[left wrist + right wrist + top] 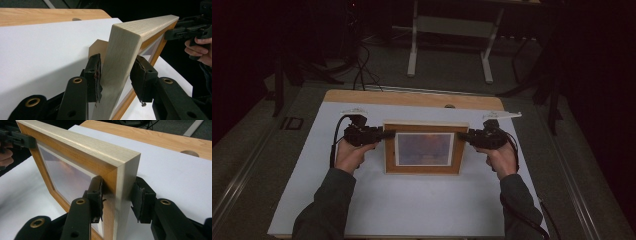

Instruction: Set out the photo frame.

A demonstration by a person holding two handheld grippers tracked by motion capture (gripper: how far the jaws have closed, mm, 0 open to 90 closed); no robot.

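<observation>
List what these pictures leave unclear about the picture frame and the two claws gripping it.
- Image behind the glass of the picture frame: blurred and dim in the high view, washed out by glare in the right gripper view.
- Frame's bottom edge: cut off by the picture's lower edge in both gripper views, so contact with the white sheet cannot be told.
- Brown stand behind the frame: mostly hidden by the frame and the left claw.
- Right claw: whether its outer pad touches is unclear.

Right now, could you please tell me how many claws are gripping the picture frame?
2. The left claw clamps the left side rail of the picture frame, and the right claw clamps its right side rail. Each grips near the frame's top corner.
</observation>
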